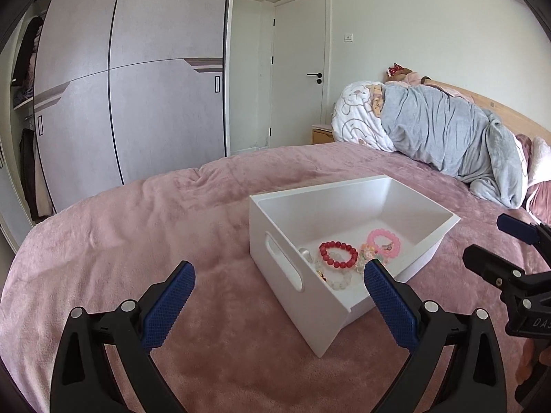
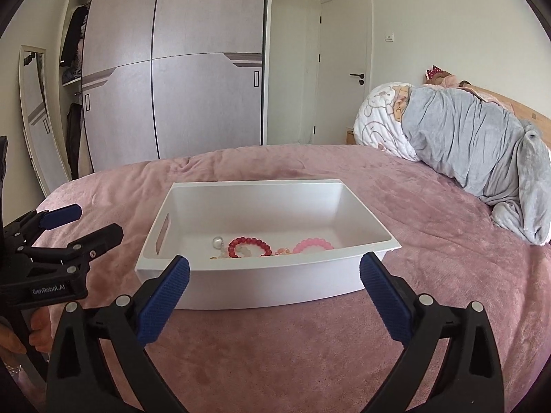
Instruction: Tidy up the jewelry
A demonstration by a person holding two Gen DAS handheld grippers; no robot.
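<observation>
A white open box (image 1: 344, 304) (image 2: 261, 285) with a slot handle sits on the pink bed cover. On its floor lie a red bead bracelet (image 1: 338, 254) (image 2: 249, 246), a pink bead bracelet (image 1: 384, 246) (image 2: 312, 245), a clear bead bracelet (image 1: 339, 282) and a clear bead (image 2: 217, 241). My left gripper (image 1: 279, 292) is open and empty, hovering by the box's near left corner. My right gripper (image 2: 273, 277) is open and empty, facing the box's near wall. Each gripper shows in the other's view: the right gripper (image 1: 489, 241) at the right edge, the left gripper (image 2: 94, 222) at the left edge.
A pink bed cover (image 1: 137, 241) (image 2: 447, 275) spreads all around the box. A rolled grey and white quilt (image 1: 447, 137) (image 2: 475, 144) lies at the far right by the wooden headboard. Wardrobe doors (image 1: 137, 86) and a white door (image 2: 344, 69) stand behind the bed. A hand (image 2: 38, 323) holds the left gripper's handle.
</observation>
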